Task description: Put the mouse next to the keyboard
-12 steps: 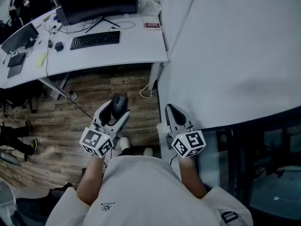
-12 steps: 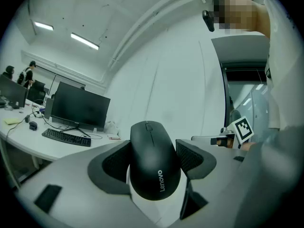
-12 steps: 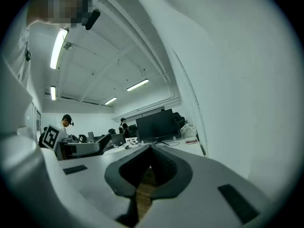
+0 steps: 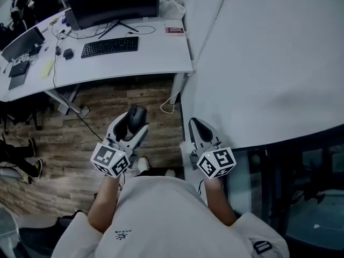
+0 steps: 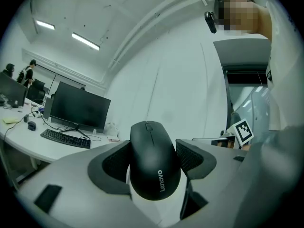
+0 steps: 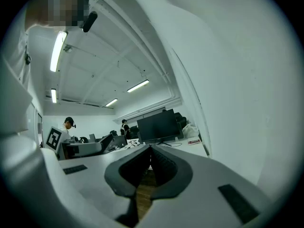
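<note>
Between the pads of your left gripper (image 4: pixel 132 129) sits the mouse (image 5: pixel 154 160), pinched by its two long sides with its rounded back up and its scroll wheel pointing away from you. That grip makes sense: the flat underside stays free, so the mouse can go down flat without being turned. The jaws stand fairly wide only because the body of the mouse fills them.

You are holding it out in front of your chest, above the wooden floor (image 4: pixel 107 106), well apart from the keyboard (image 4: pixel 109 45). The keyboard lies on the white surface (image 4: pixel 161 58) at the far left, in front of the dark monitor (image 4: pixel 113 1). So the carry is under way and the placing is not yet begun, as I judge it.

Your right gripper (image 6: pixel 151 151) is pressed together with nothing in it. It hangs just beside the white wall (image 4: pixel 258 63) at the right, probably kept there so it stays out of the working hand's way.

Right of the keyboard the surface looks bare up to a small reddish card (image 4: pixel 173 29), a fair landing spot. Left of the keyboard a small dark thing (image 4: pixel 67 53), perhaps another mouse, and some cables crowd that side.
</note>
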Available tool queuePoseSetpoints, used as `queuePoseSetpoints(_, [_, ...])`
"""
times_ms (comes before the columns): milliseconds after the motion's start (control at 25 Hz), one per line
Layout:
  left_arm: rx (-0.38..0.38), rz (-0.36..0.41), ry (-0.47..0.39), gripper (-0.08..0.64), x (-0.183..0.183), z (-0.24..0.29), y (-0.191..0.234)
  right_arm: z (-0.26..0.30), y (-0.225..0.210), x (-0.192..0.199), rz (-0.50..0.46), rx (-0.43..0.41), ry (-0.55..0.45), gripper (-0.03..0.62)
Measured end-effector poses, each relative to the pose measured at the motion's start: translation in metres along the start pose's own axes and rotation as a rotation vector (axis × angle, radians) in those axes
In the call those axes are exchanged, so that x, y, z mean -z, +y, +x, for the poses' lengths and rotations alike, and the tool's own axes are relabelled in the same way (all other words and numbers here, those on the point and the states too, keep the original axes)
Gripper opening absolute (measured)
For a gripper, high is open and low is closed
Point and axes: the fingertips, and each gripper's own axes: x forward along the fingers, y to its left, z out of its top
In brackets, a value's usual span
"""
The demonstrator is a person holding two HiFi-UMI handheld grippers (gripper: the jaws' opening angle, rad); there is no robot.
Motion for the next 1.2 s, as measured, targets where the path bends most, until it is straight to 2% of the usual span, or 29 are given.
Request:
queuePoseSetpoints(440, [0.007, 0.0, 0.007, 0.305, -0.004, 0.004, 0.032, 0.034, 0.005, 0.002, 0.042, 0.002, 0.001, 0.018])
queuePoseSetpoints(1200, [0.068, -0.004, 0.012, 0.305, -0.011, -0.012, 0.102, 0.096, 0.05, 0.016, 0.017, 0.052, 0.024, 0.018])
